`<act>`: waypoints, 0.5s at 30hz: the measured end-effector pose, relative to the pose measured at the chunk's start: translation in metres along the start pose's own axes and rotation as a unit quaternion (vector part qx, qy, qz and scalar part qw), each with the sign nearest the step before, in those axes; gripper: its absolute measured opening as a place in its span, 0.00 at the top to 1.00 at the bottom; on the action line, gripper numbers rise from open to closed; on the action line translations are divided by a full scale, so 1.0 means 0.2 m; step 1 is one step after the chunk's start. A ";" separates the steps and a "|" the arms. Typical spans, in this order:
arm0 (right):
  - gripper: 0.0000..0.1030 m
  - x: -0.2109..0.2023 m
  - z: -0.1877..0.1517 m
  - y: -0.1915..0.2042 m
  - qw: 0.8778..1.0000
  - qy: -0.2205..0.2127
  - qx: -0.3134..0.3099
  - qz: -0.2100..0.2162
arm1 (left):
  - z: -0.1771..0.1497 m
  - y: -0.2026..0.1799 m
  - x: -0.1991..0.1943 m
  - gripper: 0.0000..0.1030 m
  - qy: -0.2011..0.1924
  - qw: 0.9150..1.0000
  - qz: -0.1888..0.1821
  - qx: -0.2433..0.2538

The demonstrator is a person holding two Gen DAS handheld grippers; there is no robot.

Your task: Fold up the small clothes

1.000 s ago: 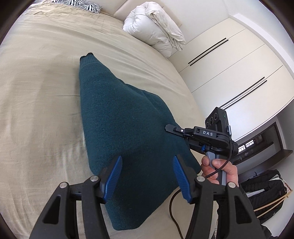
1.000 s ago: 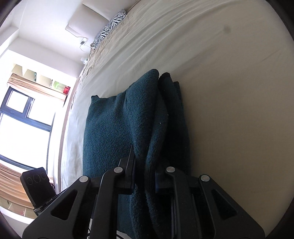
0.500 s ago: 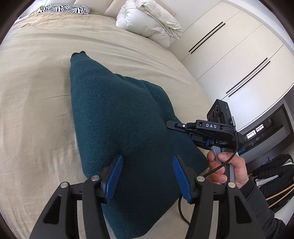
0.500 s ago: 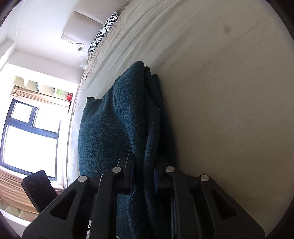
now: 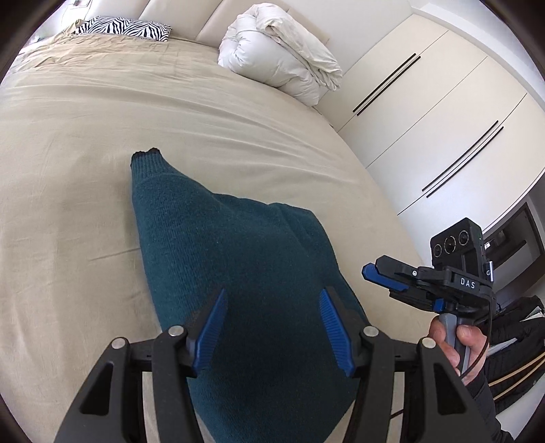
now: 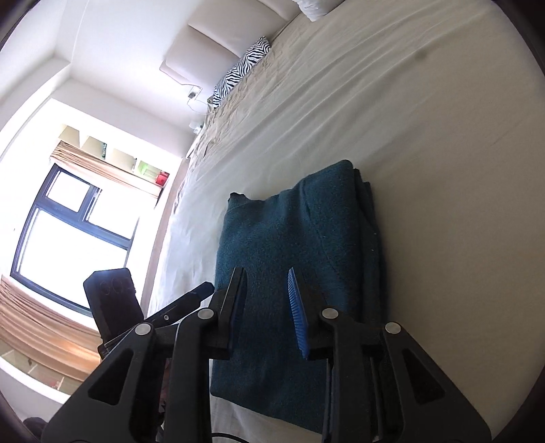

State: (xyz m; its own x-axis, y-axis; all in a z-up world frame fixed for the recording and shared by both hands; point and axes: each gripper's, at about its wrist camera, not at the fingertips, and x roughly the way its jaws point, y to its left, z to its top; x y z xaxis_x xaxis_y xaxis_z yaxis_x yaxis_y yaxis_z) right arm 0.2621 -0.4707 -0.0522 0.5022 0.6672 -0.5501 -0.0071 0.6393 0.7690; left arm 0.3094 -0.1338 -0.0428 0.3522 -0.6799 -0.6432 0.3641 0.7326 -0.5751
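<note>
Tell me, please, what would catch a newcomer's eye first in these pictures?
The dark teal sweater stands out at once, folded into a long wedge on the beige bed. In the foreground the left tongs hang open above its near end, while the right tongs, off the sweater's right edge, have just been opening and hold nothing. At the head of the bed lie a bundled white duvet and a zebra-striped pillow.

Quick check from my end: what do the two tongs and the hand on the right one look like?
Both tongs, left and right, are black linkage frames with silver pivot pins and ribbed blue pads. The right unit has white "DAS" lettering, a grey handle, a black cable and a three-lens black camera box. The hand wears a dark sleeve.
</note>
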 end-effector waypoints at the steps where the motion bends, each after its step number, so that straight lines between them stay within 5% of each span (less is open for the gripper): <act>1: 0.76 0.07 0.04 0.02 1.000 0.006 0.006 0.011 | 0.03 0.01 0.03 0.45 0.002 1.000 0.005 -0.003; 5: 0.76 0.23 0.12 -0.05 0.998 0.023 0.046 0.036 | 0.11 0.05 0.18 0.46 0.029 0.999 0.021 -0.006; 8: 0.77 0.36 0.14 -0.14 0.997 0.048 0.058 -0.034 | 0.10 0.09 0.25 0.49 0.034 0.999 0.022 -0.011; 11: 0.87 0.40 0.14 -0.23 0.996 0.045 0.071 -0.009 | 0.09 0.08 0.29 0.51 0.032 0.999 0.034 0.007; 15: 0.86 0.38 0.13 -0.21 0.996 0.040 0.075 -0.005 | 0.08 0.03 0.26 0.51 0.034 0.997 0.056 0.039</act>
State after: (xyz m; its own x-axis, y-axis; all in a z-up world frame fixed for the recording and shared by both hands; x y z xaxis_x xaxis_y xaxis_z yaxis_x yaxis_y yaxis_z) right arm 0.3233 -0.4576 -0.1184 0.4306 0.6941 -0.5769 0.1294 0.5851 0.8006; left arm 0.3446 -0.1666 -0.0714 0.3354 -0.5880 -0.7361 0.3920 0.7976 -0.4585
